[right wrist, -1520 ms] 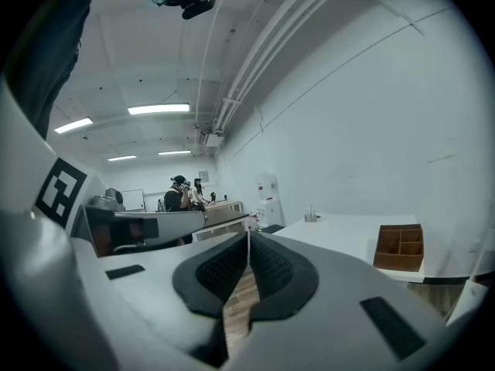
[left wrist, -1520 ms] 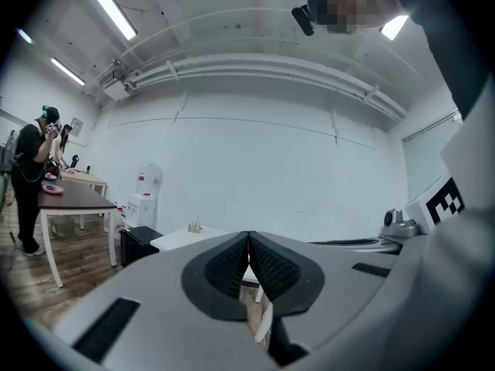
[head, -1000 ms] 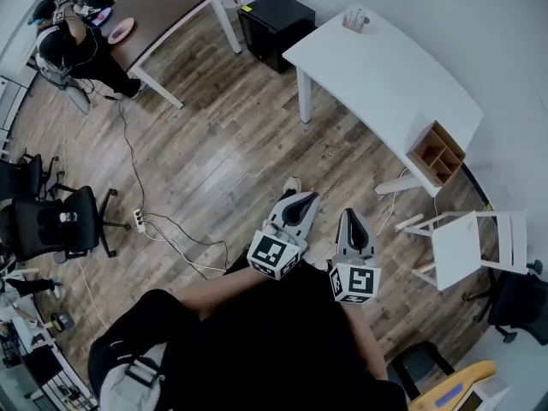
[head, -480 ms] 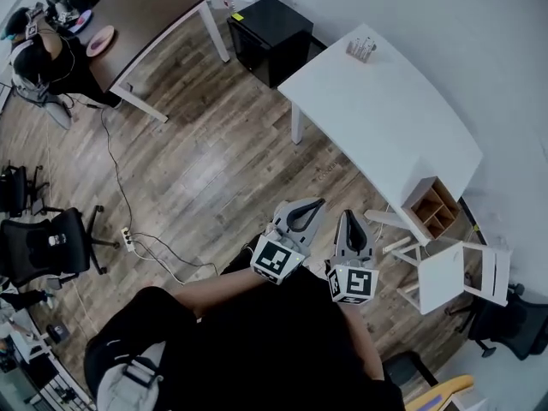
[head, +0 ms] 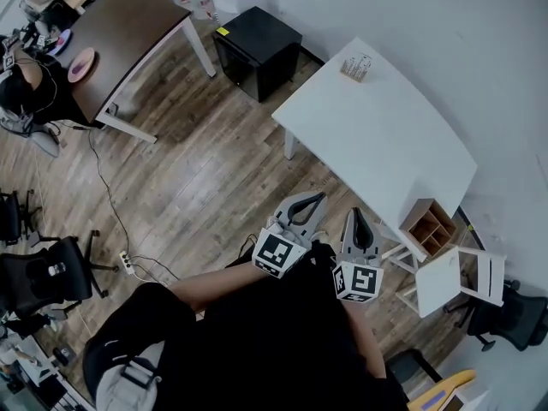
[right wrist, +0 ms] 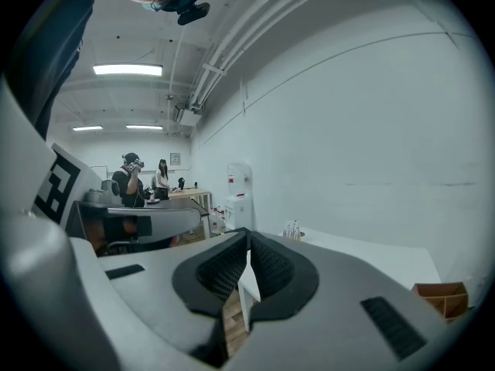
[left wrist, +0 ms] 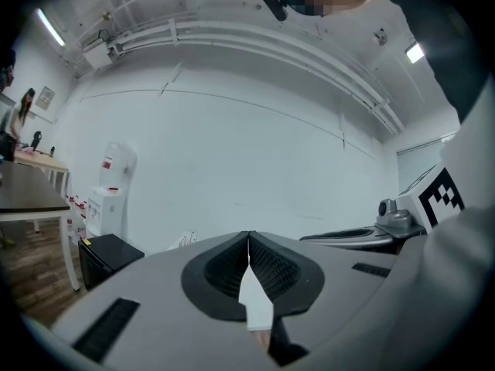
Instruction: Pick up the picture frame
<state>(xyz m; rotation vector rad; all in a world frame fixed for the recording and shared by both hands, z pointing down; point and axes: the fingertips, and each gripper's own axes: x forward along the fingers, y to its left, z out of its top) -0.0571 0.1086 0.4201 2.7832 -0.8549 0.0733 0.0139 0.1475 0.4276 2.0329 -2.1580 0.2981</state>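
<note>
A white table (head: 385,139) stands ahead of me against the wall. At its far end sits a small upright object (head: 355,67), too small to tell whether it is the picture frame; the right gripper view shows this small object (right wrist: 292,229) too. My left gripper (head: 313,200) is held over the wood floor just short of the table, jaws shut with nothing between them; the left gripper view shows its shut jaws (left wrist: 248,236) pointing at the wall. My right gripper (head: 356,216) is beside it, also shut and empty, its jaws (right wrist: 247,252) pointing along the table.
A wooden organizer box (head: 431,227) sits on the table's near right corner, with a white chair (head: 458,281) beside it. A black cabinet (head: 257,50) and a dark table (head: 128,32) stand to the left. Cables and a power strip (head: 127,264) lie on the floor near office chairs (head: 43,272).
Both grippers have travelled forward together toward the white table, which now lies closer in the head view. Their jaws stayed shut.
</note>
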